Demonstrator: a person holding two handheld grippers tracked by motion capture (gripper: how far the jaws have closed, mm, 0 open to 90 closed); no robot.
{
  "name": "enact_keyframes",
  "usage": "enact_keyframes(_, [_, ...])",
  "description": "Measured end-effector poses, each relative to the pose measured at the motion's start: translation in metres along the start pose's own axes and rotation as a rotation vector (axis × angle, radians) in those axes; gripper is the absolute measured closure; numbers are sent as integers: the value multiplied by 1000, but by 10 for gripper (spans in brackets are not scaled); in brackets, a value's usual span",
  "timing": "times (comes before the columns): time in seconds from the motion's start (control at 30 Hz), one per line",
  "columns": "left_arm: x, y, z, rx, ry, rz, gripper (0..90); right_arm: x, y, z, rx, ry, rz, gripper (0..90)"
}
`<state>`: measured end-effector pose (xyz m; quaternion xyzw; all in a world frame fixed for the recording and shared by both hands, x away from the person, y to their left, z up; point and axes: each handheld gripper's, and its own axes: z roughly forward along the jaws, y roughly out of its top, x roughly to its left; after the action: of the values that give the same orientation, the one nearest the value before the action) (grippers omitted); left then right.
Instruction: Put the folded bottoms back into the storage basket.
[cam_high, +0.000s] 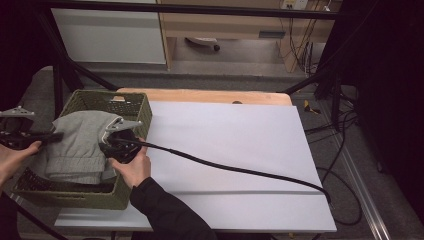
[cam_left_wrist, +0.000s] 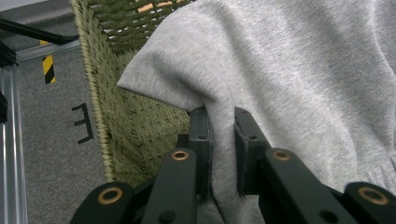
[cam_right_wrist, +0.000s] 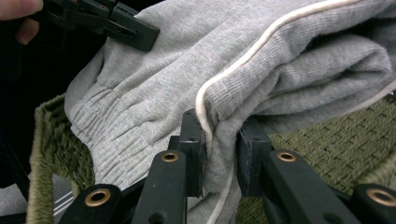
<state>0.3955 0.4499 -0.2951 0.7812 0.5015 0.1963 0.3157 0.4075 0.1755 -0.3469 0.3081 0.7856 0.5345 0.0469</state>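
White sheet (cam_high: 230, 150) spread over wooden counter (cam_high: 205, 95), grey floor and cables beyond; green woven basket (cam_high: 132, 107) set at near left corner, partly overhanging the edge

Grey sweatpants (cam_high: 77, 145), folded, lying in and rising slightly above basket, between both tools

Left tool (cam_high: 52, 135) entering from outer side of basket, held by left hand (cam_high: 15, 155); jaws pressed together on a fold of plain grey cloth near a loose corner (left gripper view: tool (cam_left_wrist: 223, 154), cloth (cam_left_wrist: 289, 79), basket wall (cam_left_wrist: 135, 130) just behind). Probable reason: grip at garment's outer edge, to keep that side from sagging

Right tool (cam_high: 112, 147) reaching in over inner basket wall, held by right hand (cam_high: 134, 167), black cable (cam_high: 235, 167) trailing across sheet; jaws pinching a thick bundle of layers at the cream side stripe (cam_right_wrist: 243, 51) (right gripper view: tool (cam_right_wrist: 220, 154), basket floor (cam_right_wrist: 327, 135) visible beneath, ribbed cuff (cam_right_wrist: 100, 126) hanging to one side, left tool's jaw tip (cam_right_wrist: 126, 30) farther off on same garment). Probable reason: seam gives a firm ridge, several layers caught at once so fold stays together

Opposed grips at two ends: judged a two-point lift, suited to carrying garment out of basket toward open sheet without unfolding; risk judged as lower layers slipping free of right pinch
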Motion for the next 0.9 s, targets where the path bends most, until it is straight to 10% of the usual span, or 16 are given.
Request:
enact_keyframes(0.37, [3,-6,20,29,3,-23,794,-5,-9,8,37,-19,13,741])
enact_keyframes(0.57, [4,-9,31,0,24,-73,557,-7,-14,13,64,-61,8,385])
enact_keyframes(0.9, [-5,-7,28,-44,23,-59,275,-8,-1,-6,46,-91,-84,97])
